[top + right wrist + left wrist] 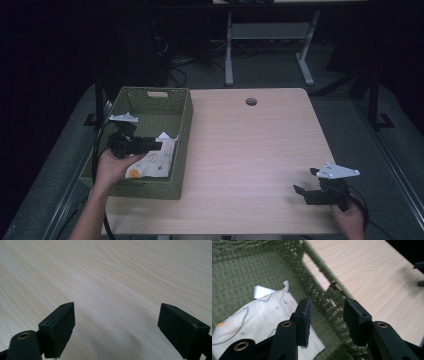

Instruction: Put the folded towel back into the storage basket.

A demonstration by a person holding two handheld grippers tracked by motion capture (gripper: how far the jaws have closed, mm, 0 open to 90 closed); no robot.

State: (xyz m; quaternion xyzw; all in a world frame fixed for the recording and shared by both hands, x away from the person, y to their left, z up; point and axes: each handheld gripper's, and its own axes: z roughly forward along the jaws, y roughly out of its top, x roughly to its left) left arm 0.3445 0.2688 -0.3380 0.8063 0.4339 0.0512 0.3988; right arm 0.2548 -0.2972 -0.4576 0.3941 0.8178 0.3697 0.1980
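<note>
The left tongs (325, 315) stand part-way apart with nothing between them; through the gap only the woven side of the green basket (322, 272) shows. They hang inside the basket, over its right half, and the white cloth (262, 322) lies on the basket floor just below and to the left of the jaws, one jaw overlapping its edge in the left gripper view without pressing on it. From the high view the left tongs (156, 145) sit directly above the cloth (155, 160), which is crumpled toward the near right corner of the basket (150, 191), with printed orange and grey marks on it. By the look of it, the cloth has been dropped in the basket and the jaws are parted so that it stays there when the hand comes away. The right tongs (116, 327) are wide apart and empty over bare wood; in the high view the right tongs (306, 186) rest low near the front right corner of the table (260, 150), well apart from the basket, probably parked out of the way while the left hand (112, 167) does the work.
</note>
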